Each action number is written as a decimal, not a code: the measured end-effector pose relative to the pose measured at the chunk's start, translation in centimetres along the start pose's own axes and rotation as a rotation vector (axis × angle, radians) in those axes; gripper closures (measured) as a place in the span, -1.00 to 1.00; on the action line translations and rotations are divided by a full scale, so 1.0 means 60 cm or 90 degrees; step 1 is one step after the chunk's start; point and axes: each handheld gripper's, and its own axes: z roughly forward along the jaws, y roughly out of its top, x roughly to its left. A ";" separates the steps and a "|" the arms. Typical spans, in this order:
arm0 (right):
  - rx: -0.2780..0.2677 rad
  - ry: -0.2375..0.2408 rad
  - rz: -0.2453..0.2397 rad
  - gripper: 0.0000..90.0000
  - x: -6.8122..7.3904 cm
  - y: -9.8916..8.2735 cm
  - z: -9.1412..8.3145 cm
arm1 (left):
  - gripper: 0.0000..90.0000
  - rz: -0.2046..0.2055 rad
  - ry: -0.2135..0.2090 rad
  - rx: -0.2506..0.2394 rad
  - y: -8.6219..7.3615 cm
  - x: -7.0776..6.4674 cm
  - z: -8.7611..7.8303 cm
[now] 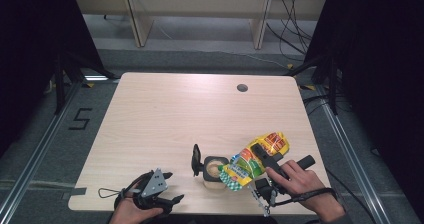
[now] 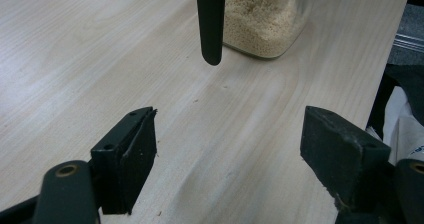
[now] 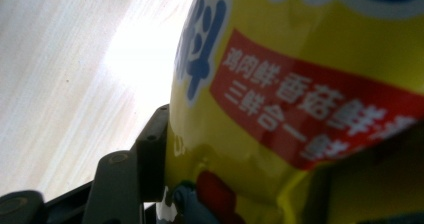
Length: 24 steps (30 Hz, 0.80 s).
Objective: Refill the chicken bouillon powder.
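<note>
Yellow bag [image 1: 257,156] tipped over open jar [image 1: 215,170] on tabletop [image 1: 165,114], squeezed in right tongs [image 1: 260,151]. Jar already partly full of grains, more pouring probably left. Left tongs [image 2: 227,159] wide apart, holding nothing, near jar

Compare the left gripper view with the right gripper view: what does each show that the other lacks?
Left gripper view: the left gripper open over bare wood, and a clear jar of pale granules with a black handle. Right gripper view: the right gripper's jaw pad pressing a yellow bag with red and blue print. Both share the light wooden table.
</note>
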 end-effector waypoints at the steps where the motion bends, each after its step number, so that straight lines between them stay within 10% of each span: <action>1: -0.009 -0.003 0.002 -0.06 0.001 -0.002 0.001 | -0.51 0.000 0.000 0.000 0.000 0.000 0.000; 24: -0.060 0.039 0.112 -0.04 0.011 -0.023 0.012 | -0.51 -0.003 -0.001 -0.002 0.000 -0.001 0.000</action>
